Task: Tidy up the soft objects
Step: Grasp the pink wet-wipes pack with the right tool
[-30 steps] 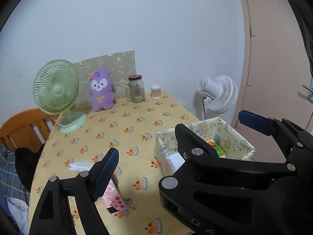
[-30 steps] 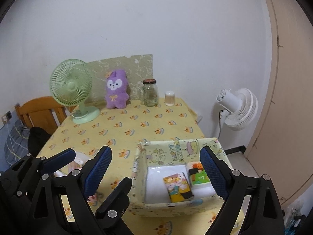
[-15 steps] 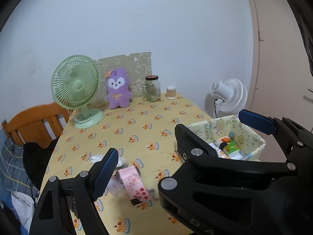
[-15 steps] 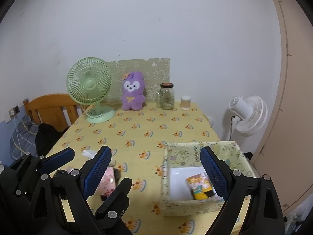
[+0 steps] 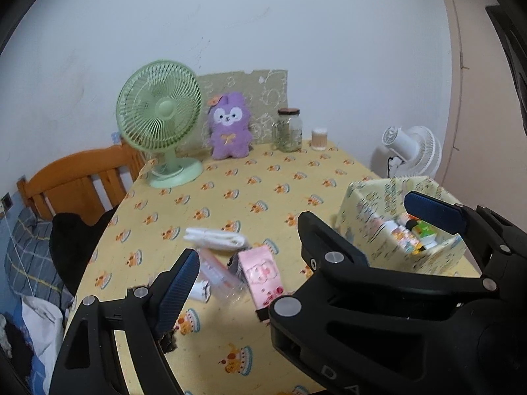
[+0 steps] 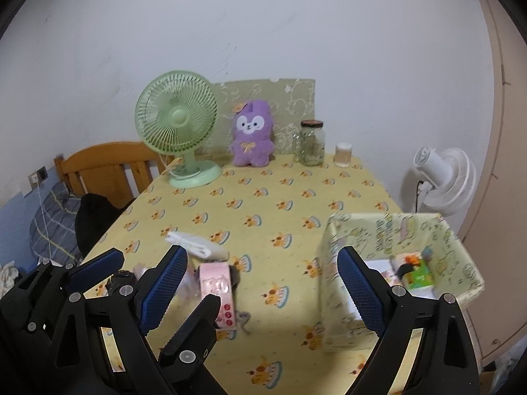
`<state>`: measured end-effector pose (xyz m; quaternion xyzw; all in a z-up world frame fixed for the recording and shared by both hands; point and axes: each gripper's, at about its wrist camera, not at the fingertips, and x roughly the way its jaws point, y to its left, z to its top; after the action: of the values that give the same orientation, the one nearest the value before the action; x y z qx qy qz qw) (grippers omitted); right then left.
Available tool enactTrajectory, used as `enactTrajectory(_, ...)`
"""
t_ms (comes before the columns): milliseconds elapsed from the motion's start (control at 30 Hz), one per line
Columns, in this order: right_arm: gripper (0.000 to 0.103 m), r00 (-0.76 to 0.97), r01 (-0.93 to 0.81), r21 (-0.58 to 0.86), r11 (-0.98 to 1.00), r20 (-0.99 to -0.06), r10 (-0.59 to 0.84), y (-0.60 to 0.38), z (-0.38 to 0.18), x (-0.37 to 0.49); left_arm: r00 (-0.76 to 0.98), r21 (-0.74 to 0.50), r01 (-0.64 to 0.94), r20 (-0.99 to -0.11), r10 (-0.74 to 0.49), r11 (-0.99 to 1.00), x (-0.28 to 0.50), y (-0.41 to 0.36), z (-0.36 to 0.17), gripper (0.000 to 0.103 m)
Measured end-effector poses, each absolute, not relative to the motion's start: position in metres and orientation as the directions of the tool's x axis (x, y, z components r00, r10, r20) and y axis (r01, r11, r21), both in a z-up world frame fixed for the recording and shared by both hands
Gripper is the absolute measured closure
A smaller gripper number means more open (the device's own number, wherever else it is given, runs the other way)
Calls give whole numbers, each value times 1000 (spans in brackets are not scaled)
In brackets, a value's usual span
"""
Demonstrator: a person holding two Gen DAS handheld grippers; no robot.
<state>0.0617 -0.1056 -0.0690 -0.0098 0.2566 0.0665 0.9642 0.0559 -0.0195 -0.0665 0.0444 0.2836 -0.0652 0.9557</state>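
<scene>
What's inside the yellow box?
The yellow box holds a green packet, something orange and black, and white packs. Its walls and the right gripper hide the rest.

The right tongs [image 6: 263,289] hide part of the pink packet [image 6: 218,291]; box contents [image 6: 413,271] blur.

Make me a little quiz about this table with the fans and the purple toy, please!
1. True or false: the purple plush lies inside the fabric box.
2. What stands right beside the plush, on the chair's side? A) green fan B) glass jar C) pink packet
3. Fill in: both grippers, left and right, are open and hold ____.

Key: 1 false; 2 A; 3 nothing.
</scene>
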Motion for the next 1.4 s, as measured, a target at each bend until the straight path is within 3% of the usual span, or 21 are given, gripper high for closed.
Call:
enactTrajectory(1167,9,750,-193,29,981,-641,166,-54,-181,121,684,-30,39,-728,-49,999,103,29,-172,17)
enactTrajectory(1300,22,728,-194,20,981,-668,157,-51,-189,129,672,-23,40,-739,-44,999,105,30,-178,17)
enactTrajectory(1400,37,706,-204,27,979,-689,166,-50,-195,132,670,-13,39,-742,-36,999,106,30,-180,17)
